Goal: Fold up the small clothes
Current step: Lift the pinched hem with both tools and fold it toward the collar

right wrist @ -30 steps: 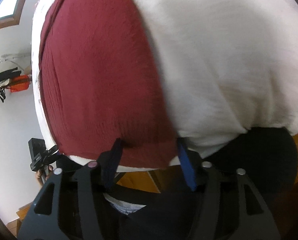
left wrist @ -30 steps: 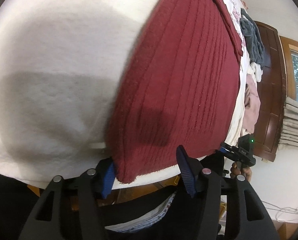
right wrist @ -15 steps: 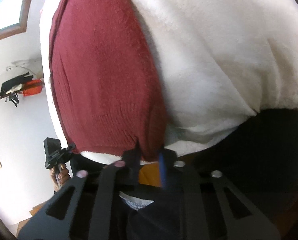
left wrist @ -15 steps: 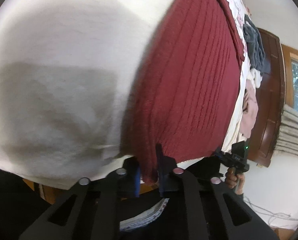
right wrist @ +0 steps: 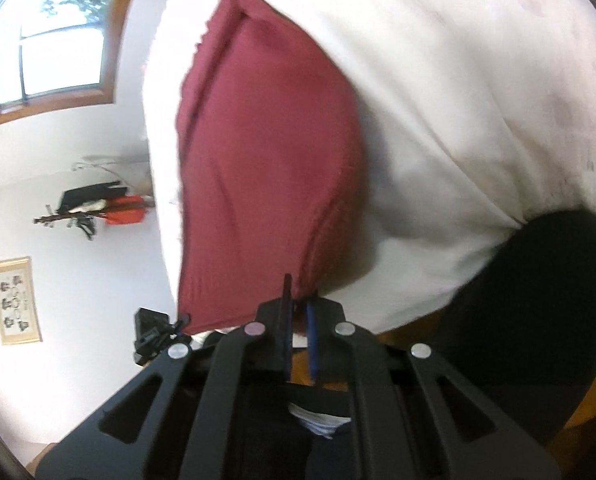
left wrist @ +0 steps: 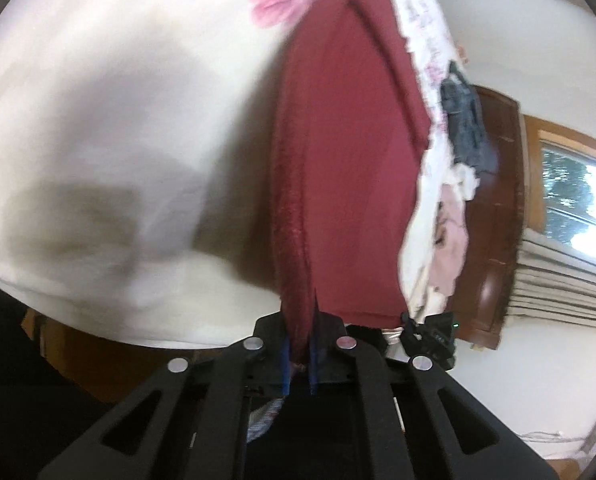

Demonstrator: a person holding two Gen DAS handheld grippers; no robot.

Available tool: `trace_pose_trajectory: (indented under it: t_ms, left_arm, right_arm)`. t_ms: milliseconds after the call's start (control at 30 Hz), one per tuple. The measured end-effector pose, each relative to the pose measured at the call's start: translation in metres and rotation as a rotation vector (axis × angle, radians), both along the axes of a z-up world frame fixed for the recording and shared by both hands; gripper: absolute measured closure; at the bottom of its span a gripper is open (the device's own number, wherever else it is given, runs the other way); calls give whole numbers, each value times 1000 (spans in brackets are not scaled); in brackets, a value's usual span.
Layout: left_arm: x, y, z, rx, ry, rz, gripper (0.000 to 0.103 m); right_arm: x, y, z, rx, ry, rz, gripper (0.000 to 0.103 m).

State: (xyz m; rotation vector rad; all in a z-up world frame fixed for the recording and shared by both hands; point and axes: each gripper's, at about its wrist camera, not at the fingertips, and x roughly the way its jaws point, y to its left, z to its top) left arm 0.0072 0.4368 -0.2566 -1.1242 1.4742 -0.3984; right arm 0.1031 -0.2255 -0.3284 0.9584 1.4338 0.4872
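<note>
- The dark red knit garment (left wrist: 346, 168) lies on a cream cover with pink flowers (left wrist: 110, 120); its near edge is lifted.
- The left hand-held gripper (left wrist: 299, 354) has its blue-padded jaws narrowed onto one near corner of the garment, with the cloth pinched between them.
- The right hand-held gripper (right wrist: 299, 332) is clamped on the other near corner, and the fabric rises straight from its jaws.
- A pile of other clothes (left wrist: 462, 144) sits beyond the garment's far edge.
</note>
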Motion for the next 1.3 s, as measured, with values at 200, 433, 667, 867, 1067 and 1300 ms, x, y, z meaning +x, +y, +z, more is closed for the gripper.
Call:
trace_pose_trajectory:
  t_ms: [200, 433, 667, 867, 1067, 1300]
  left_arm:
    - [22, -3, 37, -38, -75, 35, 97]
    - [73, 2, 72, -58, -132, 61, 97]
    - [138, 10, 89, -70, -166, 69, 97]
    - [211, 17, 73, -29, -143, 90, 97]
    - [278, 17, 30, 22, -84, 82, 97]
    - [333, 12, -24, 98, 1, 56, 94]
  right_arm:
    - [23, 5, 48, 54, -103, -11, 100]
    - [70, 18, 90, 50, -185, 13, 100]
    - [135, 29, 111, 15, -219, 18, 100]
    - [203, 32, 102, -43, -201, 9, 100]
    - [264, 42, 68, -103, -146, 17, 100]
    - [315, 53, 15, -144, -58, 13, 98]
